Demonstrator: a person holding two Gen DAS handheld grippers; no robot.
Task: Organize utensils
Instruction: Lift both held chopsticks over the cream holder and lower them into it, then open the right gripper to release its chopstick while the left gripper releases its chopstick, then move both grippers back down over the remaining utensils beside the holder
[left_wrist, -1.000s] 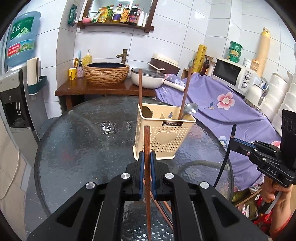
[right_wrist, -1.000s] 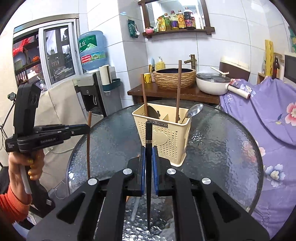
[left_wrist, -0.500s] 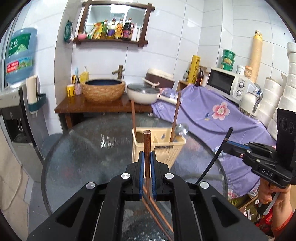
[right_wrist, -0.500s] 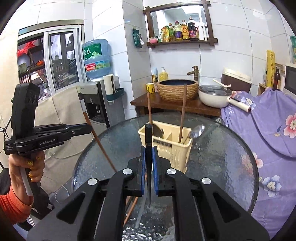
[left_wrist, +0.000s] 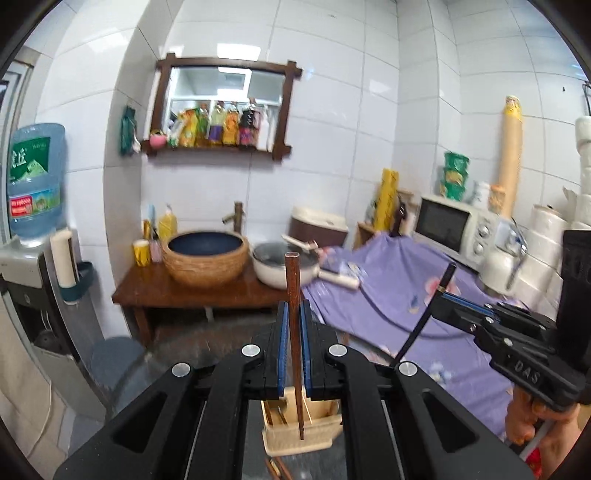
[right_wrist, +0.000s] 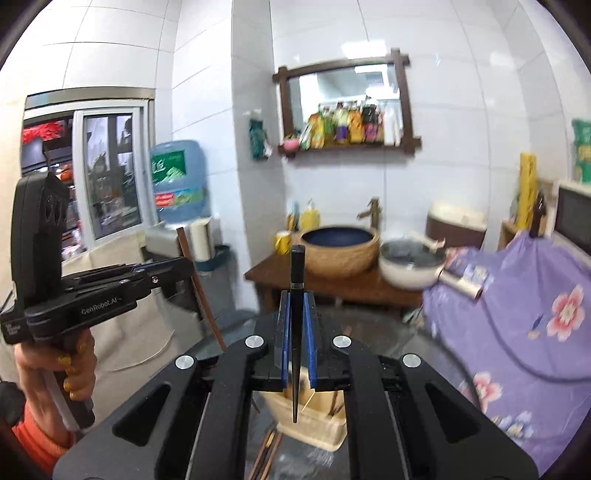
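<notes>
My left gripper is shut on a brown wooden chopstick that stands upright, its tip hanging over the cream utensil holder low in the left wrist view. My right gripper is shut on a black chopstick, also upright above the holder. Each gripper shows in the other's view: the right gripper with its slanted black chopstick, the left gripper with its brown chopstick. Brown utensils stand in the holder. Loose chopsticks lie in front of it.
The holder stands on a round glass table. Behind it are a wooden stand with a woven basin and a white pan. A purple flowered cloth and microwave lie right, a water dispenser left.
Both grippers have risen with their chopsticks. The holder and the table have dropped to the bottom of both views, and the wall mirror shelf now fills the upper part.
</notes>
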